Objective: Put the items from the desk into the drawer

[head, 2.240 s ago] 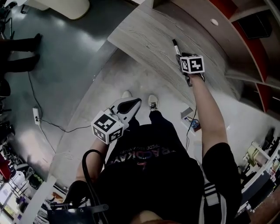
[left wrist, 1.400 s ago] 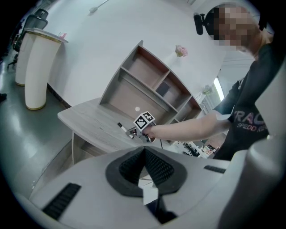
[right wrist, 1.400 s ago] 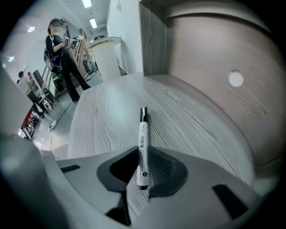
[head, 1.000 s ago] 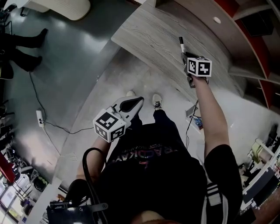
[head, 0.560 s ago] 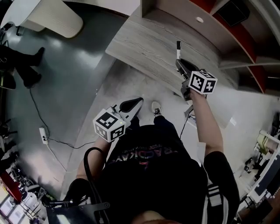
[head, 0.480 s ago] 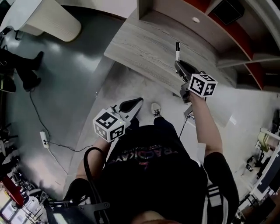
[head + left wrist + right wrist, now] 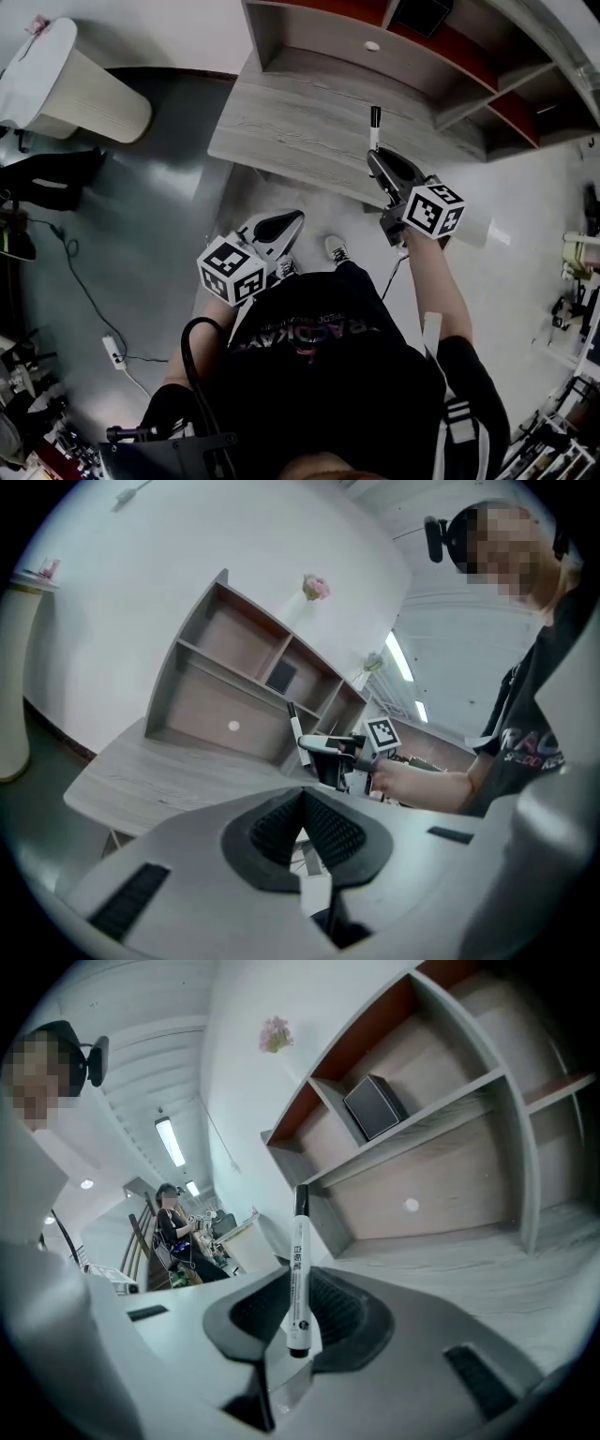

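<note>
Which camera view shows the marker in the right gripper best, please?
The right gripper view: the marker stands central, upright between the closed jaws, cap and printed barrel clear. The head view shows only its capped end beyond the right gripper; the left gripper view shows it tiny.

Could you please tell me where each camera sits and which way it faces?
Head view: worn by the person, facing steeply down at the desk; shows torso, left tongs, right tongs.
Left gripper view: on the left tongs, facing along their shut jaws towards the shelf unit; shows the right forearm.
Right gripper view: on the right tongs, facing along the marker they clamp, towards the shelf unit; shows the person's head.
Shared: all three show the marker, desk and shelf unit.
</note>
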`<state>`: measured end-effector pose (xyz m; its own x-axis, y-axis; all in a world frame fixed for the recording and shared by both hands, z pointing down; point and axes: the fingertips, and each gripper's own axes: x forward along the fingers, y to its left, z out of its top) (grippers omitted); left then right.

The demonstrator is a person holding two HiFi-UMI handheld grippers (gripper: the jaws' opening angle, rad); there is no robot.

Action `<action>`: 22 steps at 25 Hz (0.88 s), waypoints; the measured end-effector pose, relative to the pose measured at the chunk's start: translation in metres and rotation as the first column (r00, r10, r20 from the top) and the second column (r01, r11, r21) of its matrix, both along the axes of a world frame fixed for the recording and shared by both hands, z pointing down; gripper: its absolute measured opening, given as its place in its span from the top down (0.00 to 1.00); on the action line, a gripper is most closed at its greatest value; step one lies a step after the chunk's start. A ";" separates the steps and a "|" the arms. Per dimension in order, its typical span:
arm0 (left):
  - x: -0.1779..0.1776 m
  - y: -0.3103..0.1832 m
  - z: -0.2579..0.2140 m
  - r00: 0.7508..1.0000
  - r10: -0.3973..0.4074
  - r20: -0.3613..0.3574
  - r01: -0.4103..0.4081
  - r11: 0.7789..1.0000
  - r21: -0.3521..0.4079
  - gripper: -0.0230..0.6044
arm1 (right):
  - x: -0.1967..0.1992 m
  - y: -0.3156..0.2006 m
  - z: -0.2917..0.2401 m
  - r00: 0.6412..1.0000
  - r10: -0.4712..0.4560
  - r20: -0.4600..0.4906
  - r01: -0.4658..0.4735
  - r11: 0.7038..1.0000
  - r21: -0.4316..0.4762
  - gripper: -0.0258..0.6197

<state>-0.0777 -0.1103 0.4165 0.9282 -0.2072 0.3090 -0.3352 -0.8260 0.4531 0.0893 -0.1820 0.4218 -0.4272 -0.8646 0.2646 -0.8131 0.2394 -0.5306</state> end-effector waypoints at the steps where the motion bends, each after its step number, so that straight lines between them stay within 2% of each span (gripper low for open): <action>1: -0.001 -0.001 -0.001 1.000 0.014 -0.002 -0.014 1.000 0.003 0.95 | 0.000 0.004 -0.003 1.000 0.018 0.003 -0.019 1.000 0.007 0.84; 6: -0.004 0.001 -0.003 0.996 0.093 -0.009 -0.093 0.996 0.009 0.95 | 0.001 0.030 -0.013 0.993 0.114 0.021 -0.114 0.993 0.035 0.84; 10: 0.005 0.011 0.000 0.981 0.196 -0.006 -0.196 0.981 0.010 0.95 | 0.009 0.061 -0.016 0.976 0.216 0.032 -0.217 0.975 0.046 0.84; 16: 0.027 0.033 0.005 0.930 0.367 -0.018 -0.368 0.930 -0.006 0.95 | 0.023 0.120 -0.011 0.923 0.385 0.031 -0.385 0.922 0.027 0.84; 22: 0.045 0.057 0.000 0.866 0.500 -0.033 -0.500 0.866 -0.013 0.95 | 0.040 0.174 -0.014 0.847 0.532 0.025 -0.532 0.847 0.009 0.84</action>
